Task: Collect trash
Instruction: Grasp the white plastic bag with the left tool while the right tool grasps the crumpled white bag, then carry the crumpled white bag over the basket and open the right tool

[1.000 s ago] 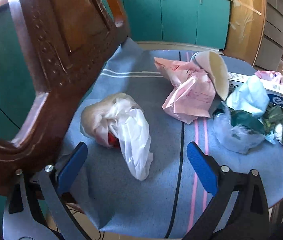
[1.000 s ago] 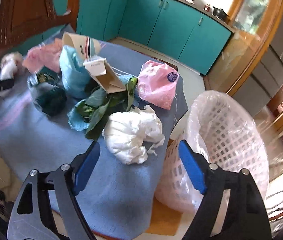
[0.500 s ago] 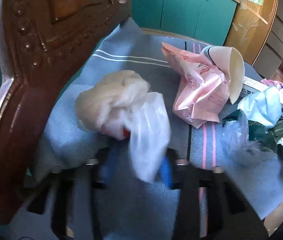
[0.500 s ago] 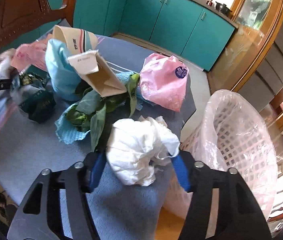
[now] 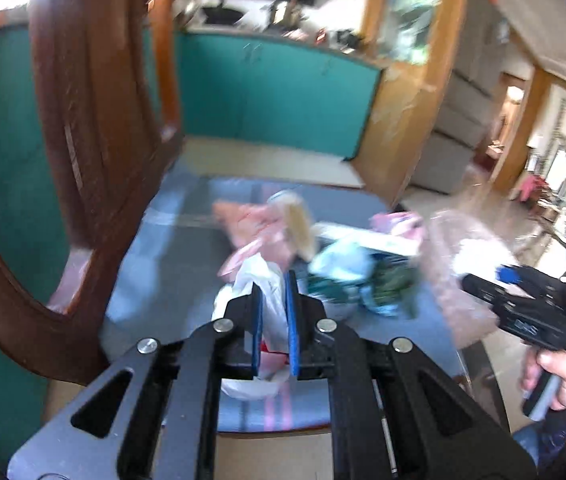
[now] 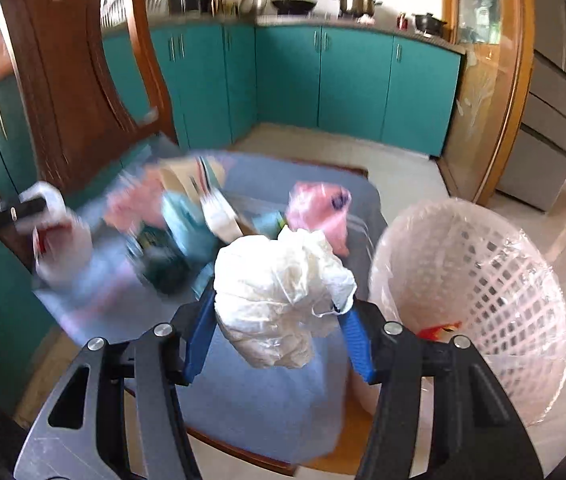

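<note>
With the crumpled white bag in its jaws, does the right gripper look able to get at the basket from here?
Probably yes. The right gripper holds the crumpled white bag clear of the table, and the lined white basket stands just to its right, mouth open, with nothing between them.

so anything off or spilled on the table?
No spill visible. Loose trash is heaped on the blue tablecloth, and green leaves lie among it. The pictures are motion-blurred, so small damage can't be ruled out.
</note>
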`<state>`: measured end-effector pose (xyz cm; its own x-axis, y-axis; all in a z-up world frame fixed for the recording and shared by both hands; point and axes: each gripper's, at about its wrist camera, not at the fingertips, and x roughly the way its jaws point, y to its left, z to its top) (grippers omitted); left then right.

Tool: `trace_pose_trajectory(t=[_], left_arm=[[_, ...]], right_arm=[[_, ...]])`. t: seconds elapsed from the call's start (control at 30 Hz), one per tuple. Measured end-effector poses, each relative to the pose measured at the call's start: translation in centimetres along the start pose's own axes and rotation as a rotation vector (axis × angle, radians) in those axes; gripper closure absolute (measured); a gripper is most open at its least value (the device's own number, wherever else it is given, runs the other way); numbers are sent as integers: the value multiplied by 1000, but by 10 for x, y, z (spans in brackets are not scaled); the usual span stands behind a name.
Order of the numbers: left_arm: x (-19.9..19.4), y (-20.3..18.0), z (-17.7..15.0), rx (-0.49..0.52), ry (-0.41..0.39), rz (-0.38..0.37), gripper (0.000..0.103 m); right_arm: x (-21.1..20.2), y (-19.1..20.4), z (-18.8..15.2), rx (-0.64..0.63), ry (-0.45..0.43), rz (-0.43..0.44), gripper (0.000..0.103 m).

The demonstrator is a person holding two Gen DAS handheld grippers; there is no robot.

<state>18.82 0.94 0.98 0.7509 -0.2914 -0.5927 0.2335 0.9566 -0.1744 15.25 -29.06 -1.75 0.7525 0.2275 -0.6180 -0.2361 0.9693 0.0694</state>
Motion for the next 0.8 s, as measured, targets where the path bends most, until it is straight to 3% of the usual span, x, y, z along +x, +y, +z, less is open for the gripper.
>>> trace_pose_trajectory(t=[0.23,0.8], left_arm=[[-7,-24,-8,72,-31,-6,92],[5,-25,-17,55,8,-10,94]], right_arm=[[-15,23,5,35,-95,38,47],[2,38,-4,20,-28,64,47]])
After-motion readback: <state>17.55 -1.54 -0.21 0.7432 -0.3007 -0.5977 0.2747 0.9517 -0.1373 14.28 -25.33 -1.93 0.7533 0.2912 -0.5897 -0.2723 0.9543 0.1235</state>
